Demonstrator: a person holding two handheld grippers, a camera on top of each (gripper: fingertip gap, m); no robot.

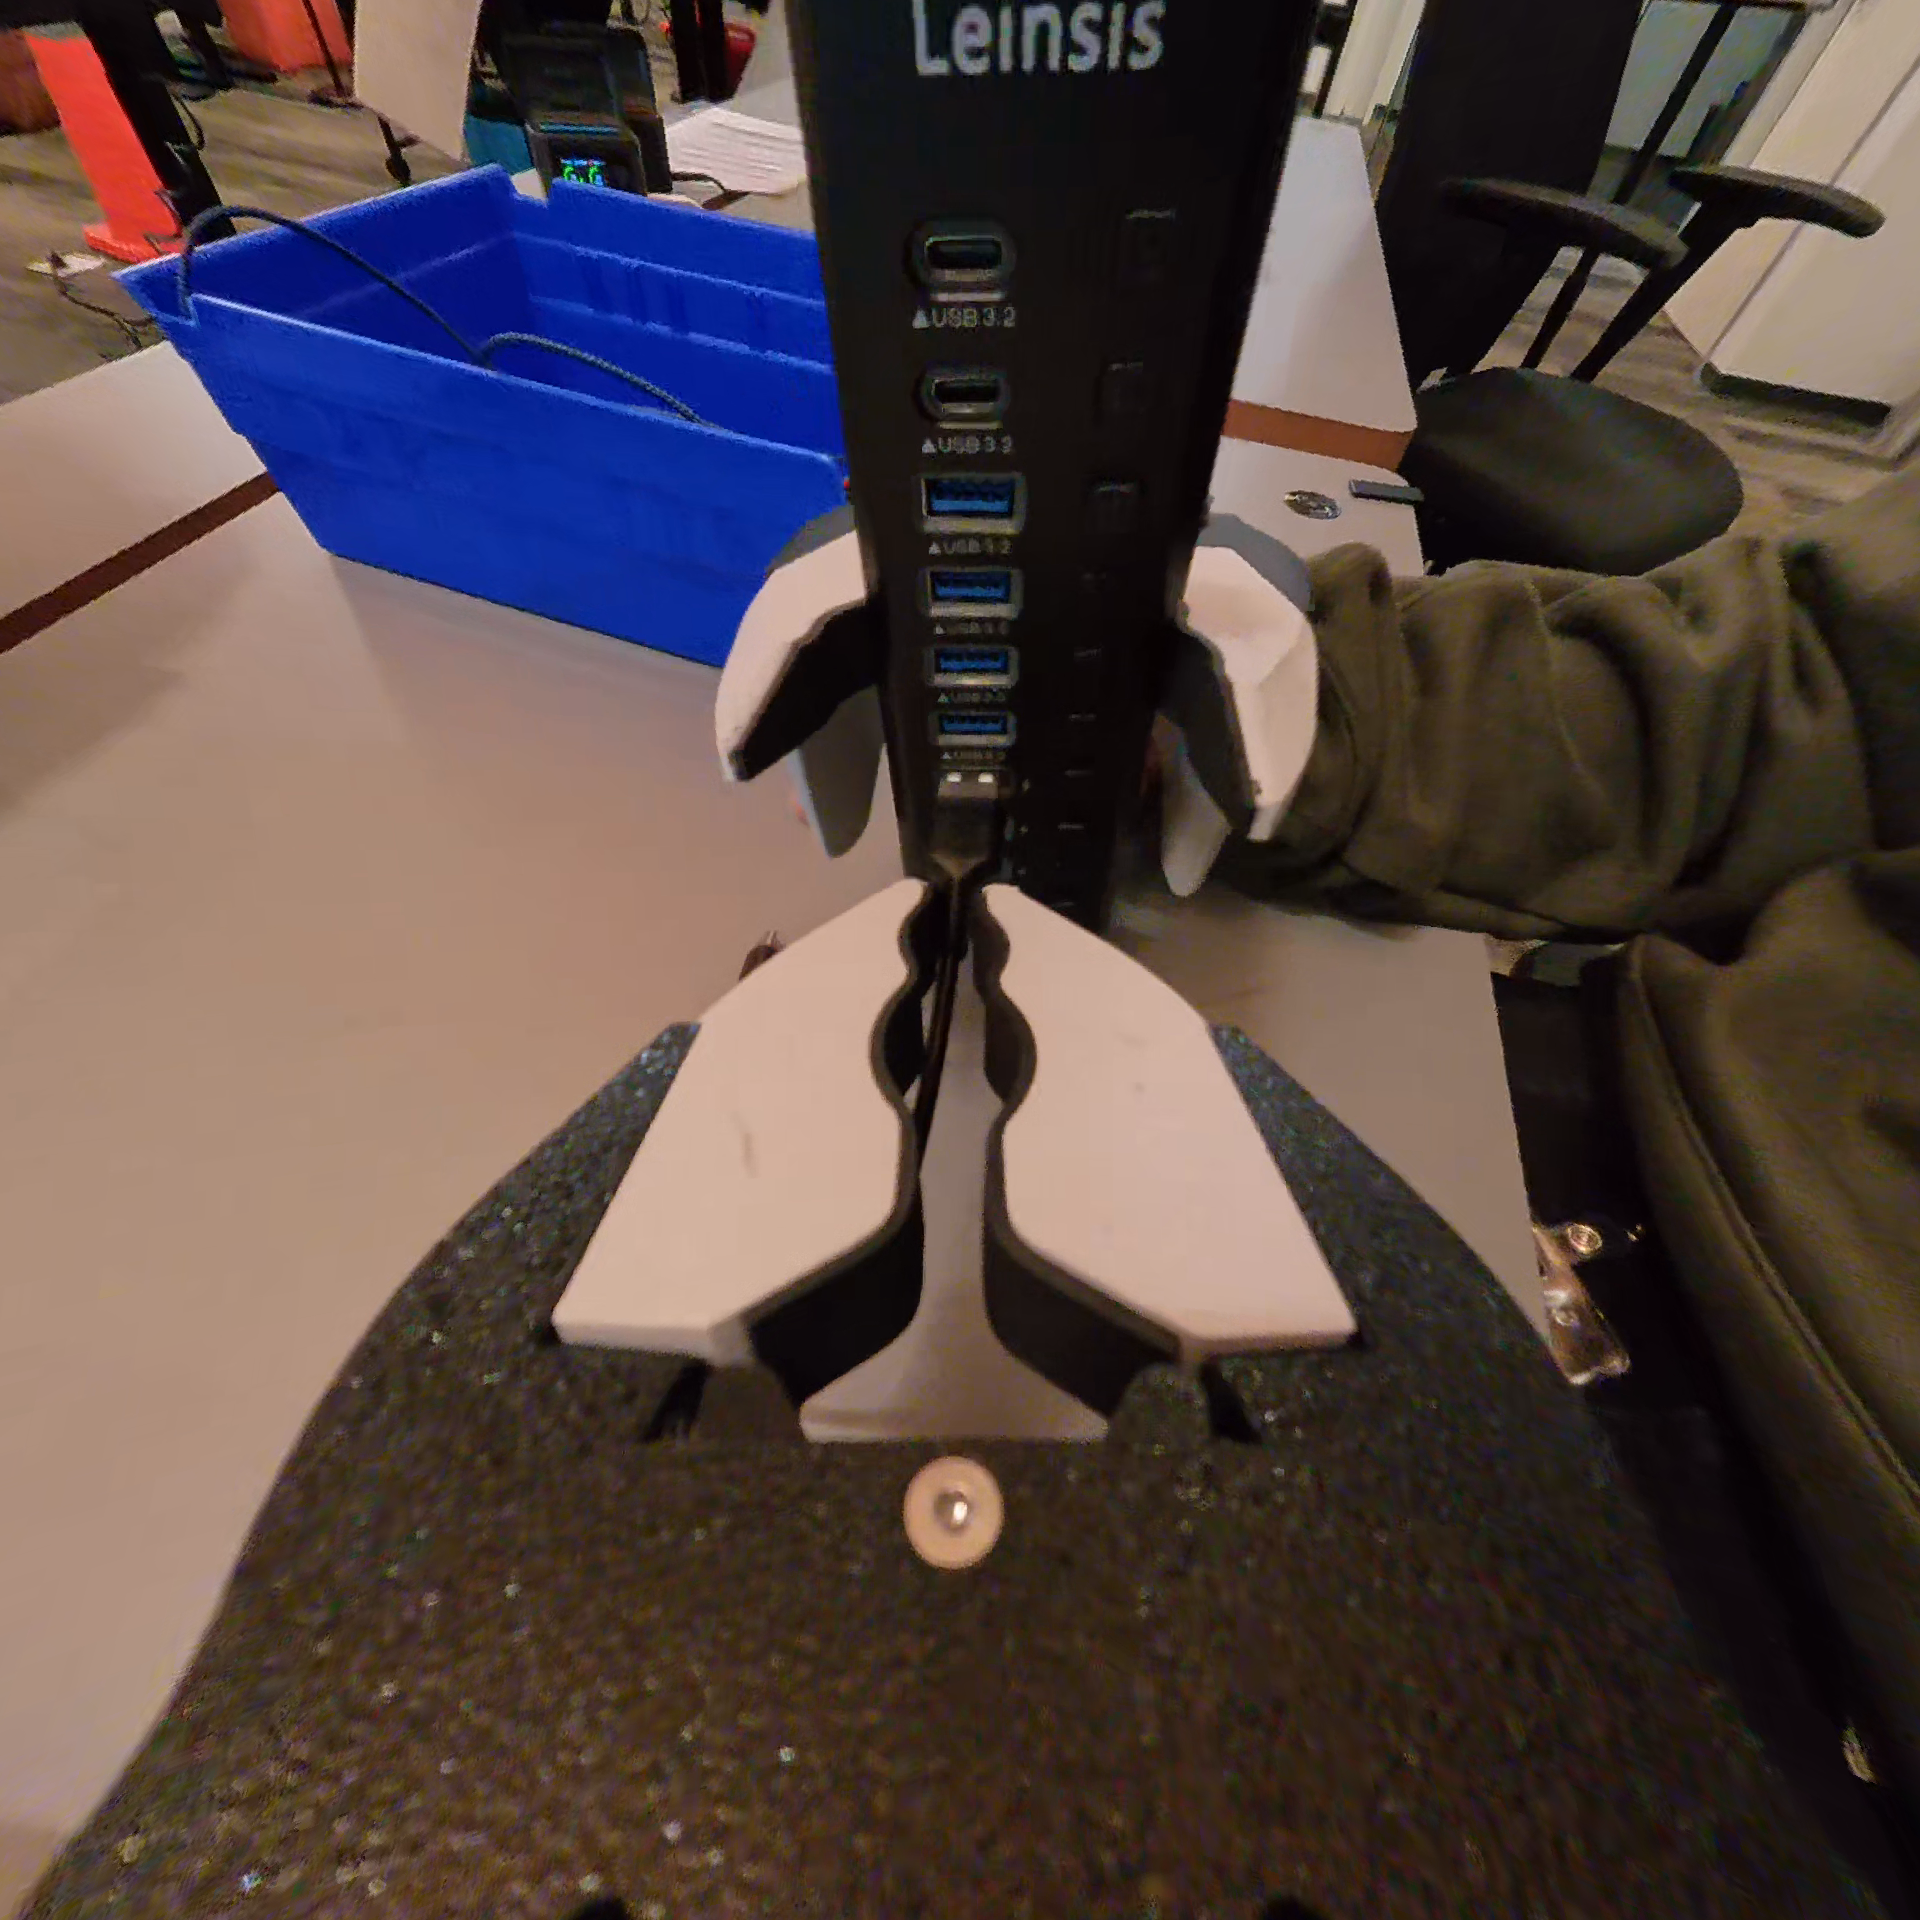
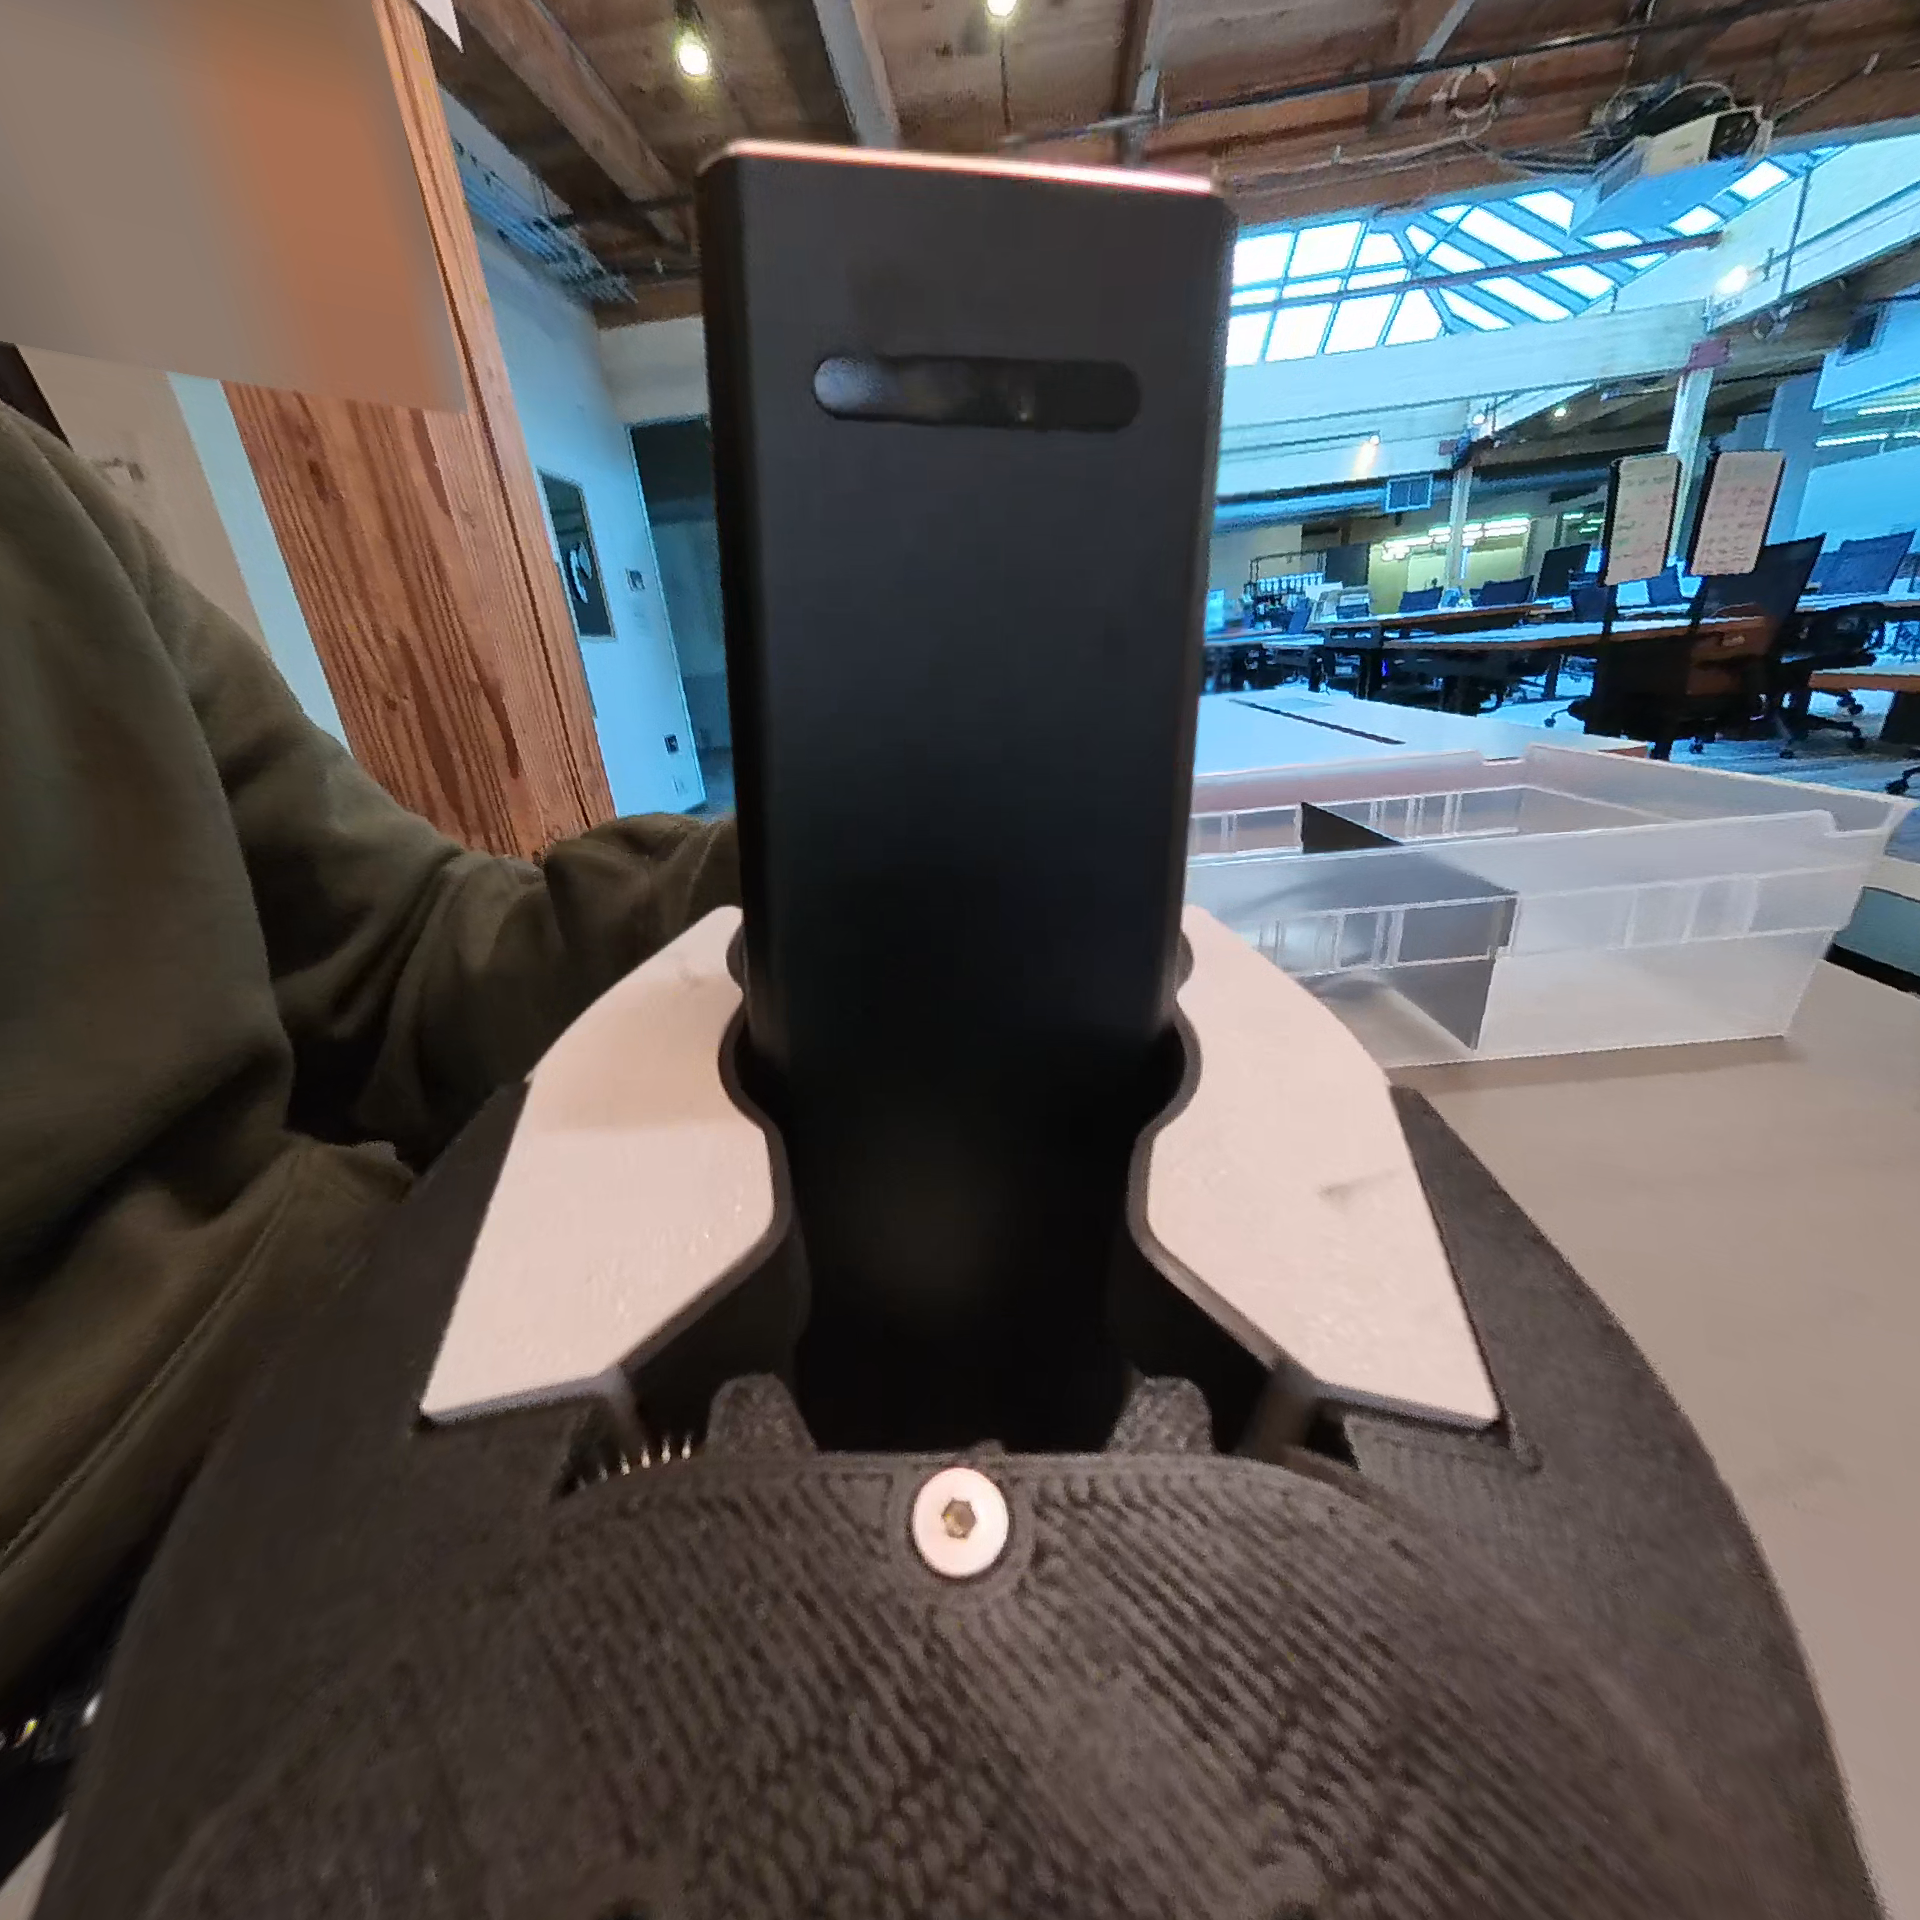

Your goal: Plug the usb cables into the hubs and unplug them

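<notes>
A black USB hub stands upright over the grey table, its column of ports facing the left wrist view. My right gripper is shut on its lower part, one finger on each side. The right wrist view shows the hub's plain back between that gripper's fingers. A black USB plug sits in the lowest port. Its cable runs down between the fingers of my left gripper, which is closed on the cable just below the plug.
A blue bin with a dark cable in it stands at the back left. A clear plastic bin stands on the table to the right. A person's green sleeve and a black bag are at the right. An office chair stands behind. Only a small space, under 4 cm, lies between the two pairs of fingers.
</notes>
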